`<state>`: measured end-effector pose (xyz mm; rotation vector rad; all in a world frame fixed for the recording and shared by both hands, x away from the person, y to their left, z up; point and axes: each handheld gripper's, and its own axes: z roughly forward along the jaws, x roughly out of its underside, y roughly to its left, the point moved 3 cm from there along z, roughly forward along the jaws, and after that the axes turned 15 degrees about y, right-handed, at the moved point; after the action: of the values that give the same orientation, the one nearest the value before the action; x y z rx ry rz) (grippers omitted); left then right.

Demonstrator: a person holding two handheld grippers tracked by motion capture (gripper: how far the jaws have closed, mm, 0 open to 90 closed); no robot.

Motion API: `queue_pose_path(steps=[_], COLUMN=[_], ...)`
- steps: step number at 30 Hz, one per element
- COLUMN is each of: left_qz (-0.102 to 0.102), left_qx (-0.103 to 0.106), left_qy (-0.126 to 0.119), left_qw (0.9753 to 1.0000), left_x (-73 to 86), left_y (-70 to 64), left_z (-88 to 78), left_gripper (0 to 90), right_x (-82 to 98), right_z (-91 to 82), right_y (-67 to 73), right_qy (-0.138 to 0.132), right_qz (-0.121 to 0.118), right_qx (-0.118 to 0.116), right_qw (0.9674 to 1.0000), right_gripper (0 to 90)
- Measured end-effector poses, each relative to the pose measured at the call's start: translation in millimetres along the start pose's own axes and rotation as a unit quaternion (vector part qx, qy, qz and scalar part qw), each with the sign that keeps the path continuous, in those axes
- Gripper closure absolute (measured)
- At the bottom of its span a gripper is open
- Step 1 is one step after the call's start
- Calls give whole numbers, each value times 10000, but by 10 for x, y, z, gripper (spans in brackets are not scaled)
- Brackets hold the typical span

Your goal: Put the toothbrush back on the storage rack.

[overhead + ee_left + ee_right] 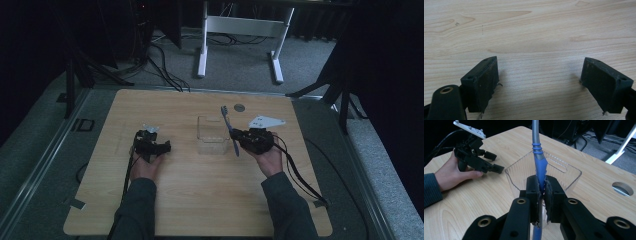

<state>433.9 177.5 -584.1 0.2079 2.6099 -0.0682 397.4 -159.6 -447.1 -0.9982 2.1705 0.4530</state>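
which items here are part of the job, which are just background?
In play:
- toothbrush, clamped in the right gripper
- clear plastic bin, just beyond it
- left gripper, open over bare wood, holding nothing

Background:
- table, with a cable hole
- white desk frame and floor cables behind

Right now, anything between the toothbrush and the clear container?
Nothing visible. The right hand-held gripper is shut on the toothbrush beside the open-topped clear container, which looks empty.
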Motion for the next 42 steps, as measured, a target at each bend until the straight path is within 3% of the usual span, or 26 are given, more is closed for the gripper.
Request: queue_pose_path(steps=[12, 19, 21, 30, 42], left_qz=[-1, -1, -4, -2, -8], left_qx=[-2, -2, -3, 0, 1], left_qy=[1, -5, -7, -1, -6], left_qw=[10000, 10000, 10000, 10000, 10000], left_x=[0, 0, 0, 0, -1], left_y=[0, 0, 0, 0, -1], left_z=[0, 1, 1, 0, 1], left_gripper=[150, 150, 150, 150, 150], right_x=[-59, -72, -79, -142, -214], right_z=[-13, -16, -19, 0, -3], right_y=[-35, -58, -67, -41, -62], right_qy=[-313, -370, -421, -411, -586], right_qz=[272, 344, 428, 384, 531], right_qx=[-313, -343, -466, -485, -608], right_qw=[9986, 9981, 9971, 9972, 9950], right_gripper=[821, 821, 822, 822, 821])
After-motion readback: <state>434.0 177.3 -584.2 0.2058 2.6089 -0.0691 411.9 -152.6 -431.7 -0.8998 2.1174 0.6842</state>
